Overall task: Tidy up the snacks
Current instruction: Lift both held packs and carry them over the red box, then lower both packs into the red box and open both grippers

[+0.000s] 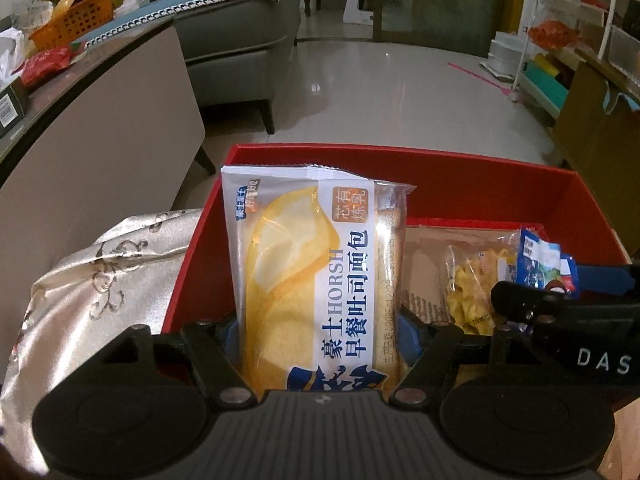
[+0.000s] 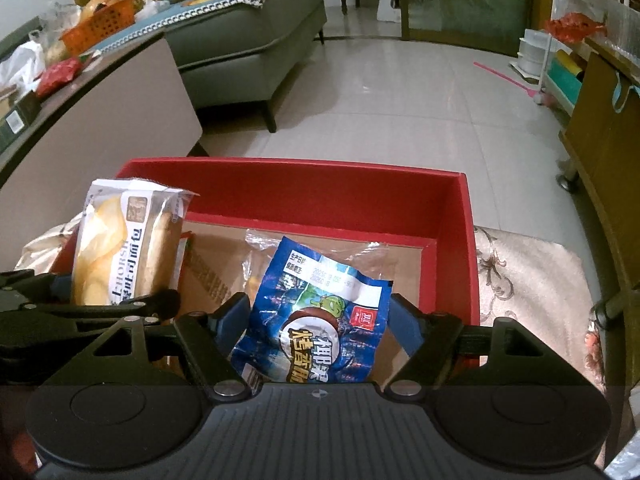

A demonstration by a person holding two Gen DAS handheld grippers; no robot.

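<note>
One bread packet (image 1: 316, 272) is being held by the left claw (image 1: 320, 332), one blue snack packet (image 2: 316, 320) by the right claw (image 2: 316, 320), over one red box (image 2: 360, 196).

The bread packet (image 1: 316, 268) was shiny plastic film, clear in parts, and the blue sausage pack (image 2: 316, 316) was crinkly glossy foil-type plastic. The red box (image 2: 360, 196) looked like matt card with a plain brown cardboard floor. The cloth (image 1: 100, 280) under it was satiny with an embroidered swirl. The floor tiles (image 1: 380, 92) were glossy, and the gripper bodies were matt black plastic.
</note>
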